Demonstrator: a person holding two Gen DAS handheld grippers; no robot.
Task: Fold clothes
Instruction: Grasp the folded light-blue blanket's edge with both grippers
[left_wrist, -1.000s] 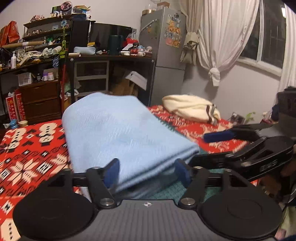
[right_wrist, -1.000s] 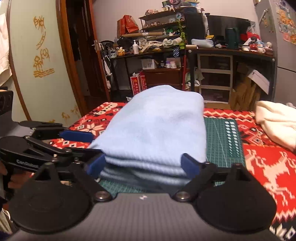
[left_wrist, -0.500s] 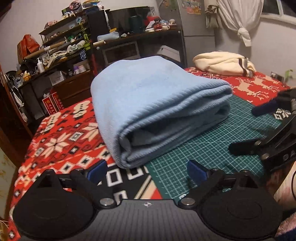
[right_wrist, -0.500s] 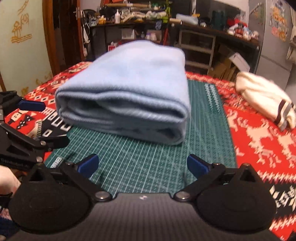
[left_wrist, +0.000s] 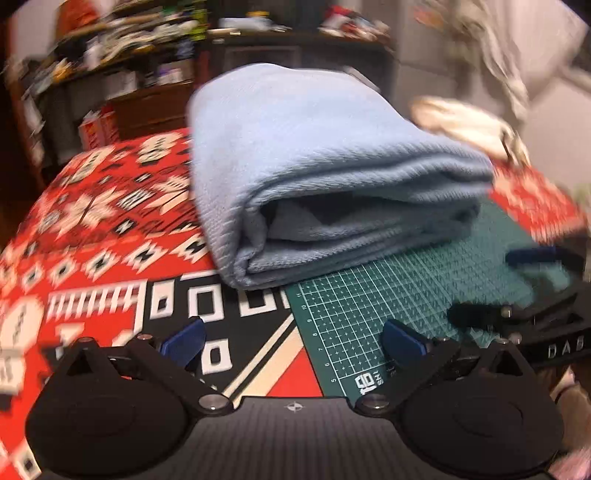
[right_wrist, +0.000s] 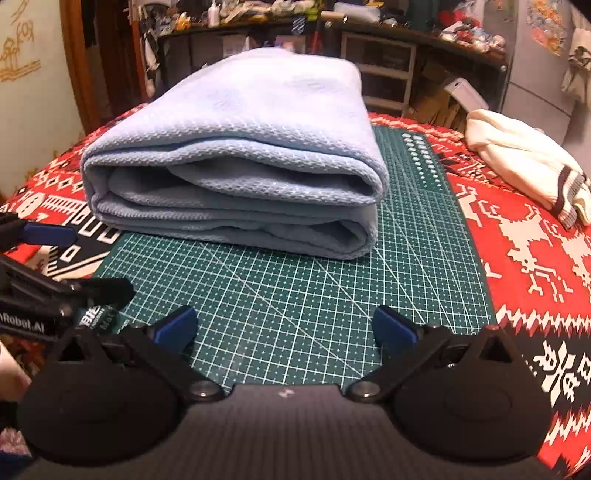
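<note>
A light-blue garment (left_wrist: 314, 166) (right_wrist: 240, 155) lies folded into a thick stack, partly on the green cutting mat (right_wrist: 295, 288) and partly on the red patterned blanket (left_wrist: 92, 221). My left gripper (left_wrist: 293, 332) hovers in front of the stack's near left corner; its jaws are opening and nothing is between them. My right gripper (right_wrist: 284, 323) is open over bare mat, short of the stack's near edge and apart from it. Each gripper shows at the edge of the other's view: the right gripper (left_wrist: 498, 284) and the left gripper (right_wrist: 79, 262).
A cream garment with dark striped cuffs (right_wrist: 524, 162) lies on the blanket at the right. Cluttered shelves and a desk (right_wrist: 369, 44) stand behind the bed, with a fridge (right_wrist: 535, 55) at the far right. A person's hand (right_wrist: 7, 369) shows at the left edge.
Both grippers had their jaws around the stack's near edge; they have let go, backed away and tipped downward. The jaws stand wider, and the stack rests alone.
</note>
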